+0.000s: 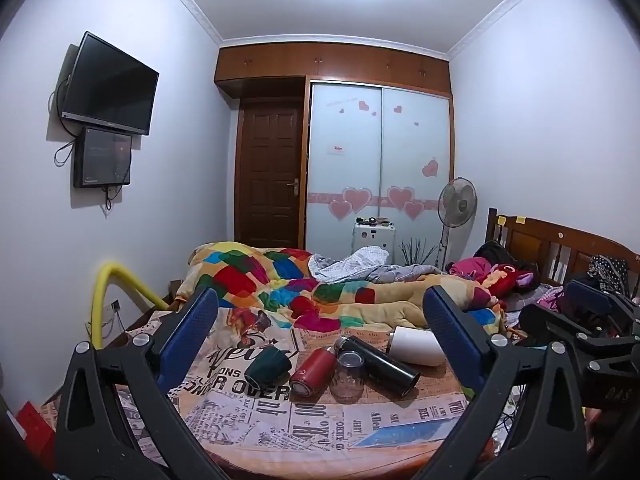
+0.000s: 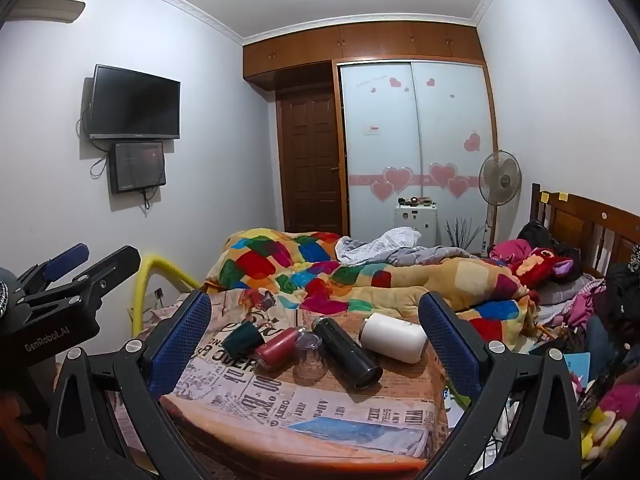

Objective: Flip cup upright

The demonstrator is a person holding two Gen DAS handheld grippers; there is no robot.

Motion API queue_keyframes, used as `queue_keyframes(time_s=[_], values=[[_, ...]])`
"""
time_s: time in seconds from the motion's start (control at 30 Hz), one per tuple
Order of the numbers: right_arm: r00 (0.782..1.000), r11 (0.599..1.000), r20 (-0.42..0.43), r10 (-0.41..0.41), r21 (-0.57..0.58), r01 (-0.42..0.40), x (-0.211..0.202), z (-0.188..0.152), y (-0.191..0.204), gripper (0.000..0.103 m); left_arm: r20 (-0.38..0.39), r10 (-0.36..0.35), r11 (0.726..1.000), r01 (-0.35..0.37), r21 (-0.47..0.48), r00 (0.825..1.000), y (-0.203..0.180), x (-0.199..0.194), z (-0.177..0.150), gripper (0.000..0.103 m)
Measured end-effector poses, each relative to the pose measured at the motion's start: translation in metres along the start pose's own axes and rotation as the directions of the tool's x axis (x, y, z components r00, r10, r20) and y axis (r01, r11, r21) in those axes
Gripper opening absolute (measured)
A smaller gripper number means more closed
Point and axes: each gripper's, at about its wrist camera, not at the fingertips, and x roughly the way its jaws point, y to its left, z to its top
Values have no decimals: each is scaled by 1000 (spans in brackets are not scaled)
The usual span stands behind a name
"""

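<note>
I hold both grippers above the near edge of a table (image 1: 248,432) covered in newspaper-print cloth, in a cluttered bedroom. My left gripper (image 1: 320,336) has its blue-padded fingers spread wide with nothing between them; my right gripper (image 2: 316,336) is likewise agape and empty-handed, and its body shows at the right edge of the left wrist view.

Five vessels lie in a huddle on the table. The clear glass cup (image 1: 347,376) sits mouth-down at the middle of the group. Touching or just beside the glass on its left lies a red bottle (image 1: 312,372) on its side; beyond that, a dark green cup (image 1: 267,366) is tipped over, apart from the glass. To the glass's right a black flask (image 1: 380,364) lies on its side, close against it. Past the flask a white tumbler (image 1: 416,346) lies on its side. Behind the table, a patchwork quilt (image 1: 280,280) sprawls across the bed.
</note>
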Motion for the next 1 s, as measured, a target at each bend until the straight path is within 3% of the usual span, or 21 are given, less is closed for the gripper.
queue_keyframes(time_s=[1.0], values=[[1000, 1000, -4, 0, 3, 0, 0, 2, 2, 103, 4, -19, 999, 19, 40, 1000, -2, -2, -4, 103]])
